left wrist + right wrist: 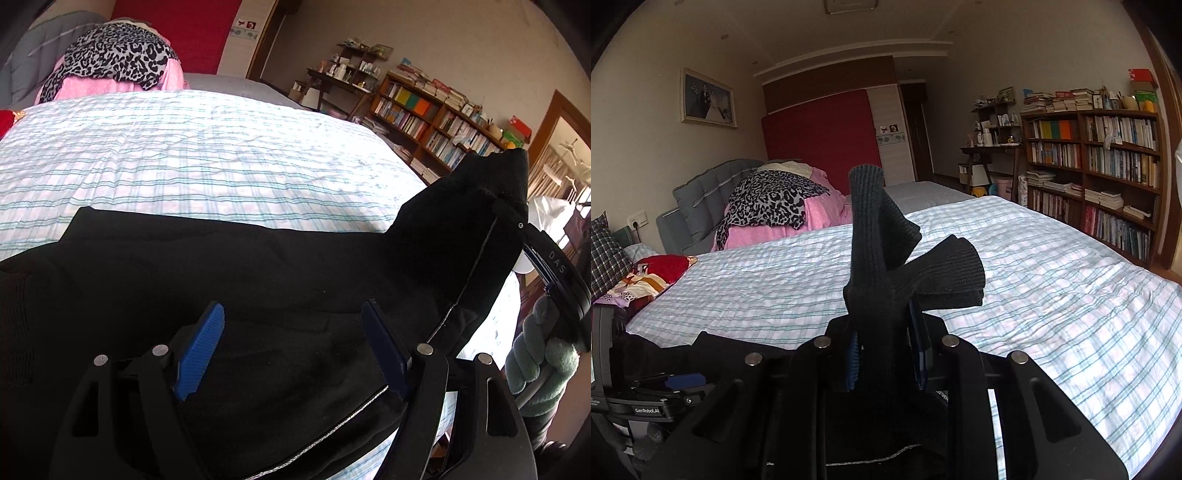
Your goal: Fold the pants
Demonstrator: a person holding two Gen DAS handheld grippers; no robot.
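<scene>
The black pants (258,280) lie across the near edge of the bed (192,155), directly ahead of and beneath the left tool (295,347); that tool stands released, its two blue pads wide apart over the cloth and gripping nothing; the waistband end seems to lie off to its left. The right tool (886,354) is clenched on the ribbed cuffs (908,258) of the pants, which bunch upward ahead of its jaws and flop over to its right; in the left wrist view that lifted end (491,192) rises well to the right of the left tool, with the right tool's body just beyond it.

The step in hand looks to be carrying the cuff end over toward the waistband for a crosswise fold. To do it well, I judge the right tool should keep a firm pinch on both cuffs together so neither leg slips free; it should travel high enough that the legs lift clear and do not drag the lower layer into wrinkles; the left tool would best press or pinch the cloth just ahead of itself to anchor it, since the pants sit close to the bed's edge and could slide off; lay the cuffs down with seams (465,280) aligned.
</scene>
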